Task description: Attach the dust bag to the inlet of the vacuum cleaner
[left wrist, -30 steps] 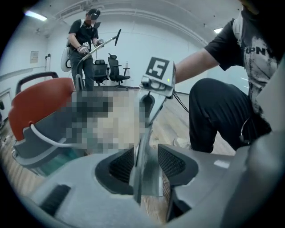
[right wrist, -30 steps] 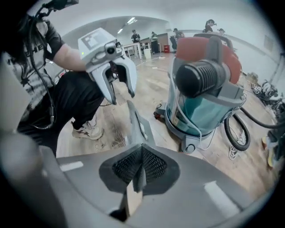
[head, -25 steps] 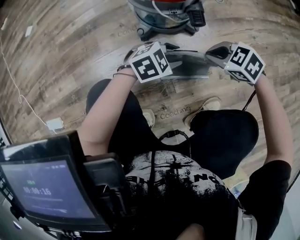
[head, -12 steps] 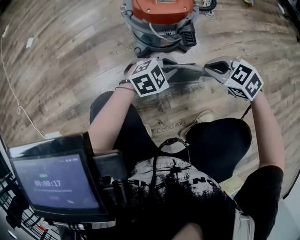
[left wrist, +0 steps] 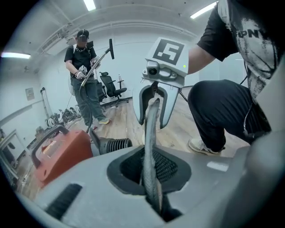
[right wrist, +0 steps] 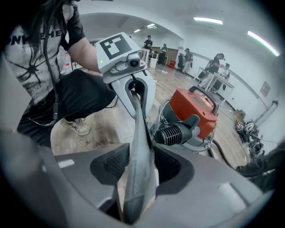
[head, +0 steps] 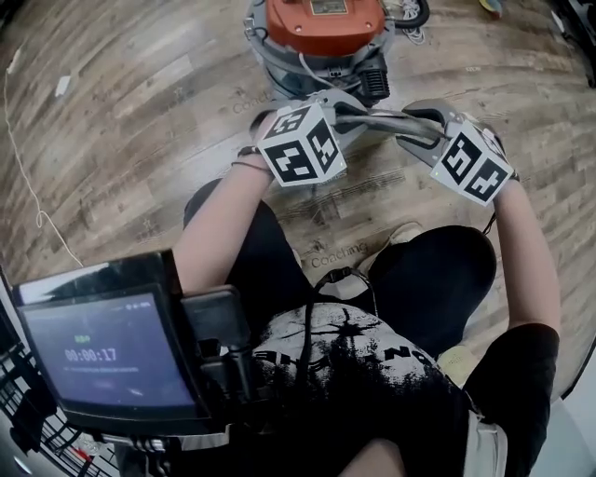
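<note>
Head view has the person crouched on the wood floor (head: 140,112) with the orange-topped vacuum cleaner (head: 321,23) just ahead. The grey dust bag (head: 377,119) is held edge-on between the two grippers, up off the floor and apart from the vacuum. The left gripper (head: 340,104) has just squeezed closed on its end of the bag, and the left gripper view shows the bag's thin edge pinched tight between the pads. The right gripper (head: 416,128) is a different story. Its jaws have just been opening and now stand wide, with the bag's other end lying between them, loose rather than pinched as far as I can see. In the right gripper view the vacuum's black ribbed fitting (right wrist: 176,133) sits just past the bag, near it but not touching. Another person (left wrist: 84,75) stands way in the background holding a long pole.
</note>
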A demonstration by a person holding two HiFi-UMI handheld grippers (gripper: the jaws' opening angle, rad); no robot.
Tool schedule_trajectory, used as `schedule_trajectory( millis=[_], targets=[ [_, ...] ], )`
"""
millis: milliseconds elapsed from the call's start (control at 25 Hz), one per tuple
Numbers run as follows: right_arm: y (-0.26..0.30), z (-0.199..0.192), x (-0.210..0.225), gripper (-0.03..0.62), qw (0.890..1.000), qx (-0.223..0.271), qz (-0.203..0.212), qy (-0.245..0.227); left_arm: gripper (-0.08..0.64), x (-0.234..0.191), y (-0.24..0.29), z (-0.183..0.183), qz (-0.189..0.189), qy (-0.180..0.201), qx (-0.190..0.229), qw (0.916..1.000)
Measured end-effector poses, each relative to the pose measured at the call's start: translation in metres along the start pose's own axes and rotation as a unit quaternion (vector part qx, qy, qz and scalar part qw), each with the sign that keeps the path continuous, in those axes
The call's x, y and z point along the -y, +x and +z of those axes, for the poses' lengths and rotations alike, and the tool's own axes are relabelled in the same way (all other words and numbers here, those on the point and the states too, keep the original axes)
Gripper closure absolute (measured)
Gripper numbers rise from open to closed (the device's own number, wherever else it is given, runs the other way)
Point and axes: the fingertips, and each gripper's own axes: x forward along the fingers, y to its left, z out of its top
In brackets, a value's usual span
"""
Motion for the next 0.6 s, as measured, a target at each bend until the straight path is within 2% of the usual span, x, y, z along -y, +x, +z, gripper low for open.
schedule_trajectory(
  millis=[120, 200, 440, 600],
  targets=[
    [0.000, 0.005, 0.013, 0.513, 0.999, -0.009, -0.042, -0.032, 0.532, -0.004, -0.003, 0.008, 0.001, 0.012, -0.001, 0.9999],
    [0.000, 0.007, 0.018, 0.546, 0.997, -0.016, -0.058, -0.047, 0.532, -0.007, -0.004, 0.008, 0.003, 0.013, -0.003, 0.9999],
    [0.007, 0.004, 0.023, 0.551, 0.997, -0.020, -0.061, -0.037, 0.532, -0.012, 0.000, 0.003, 0.012, 0.013, -0.020, 0.9996],
    [0.010, 0.003, 0.030, 0.534, 0.997, -0.014, -0.072, -0.035, 0.532, -0.017, 0.005, -0.002, 0.014, -0.001, -0.027, 0.9995]
  ],
)
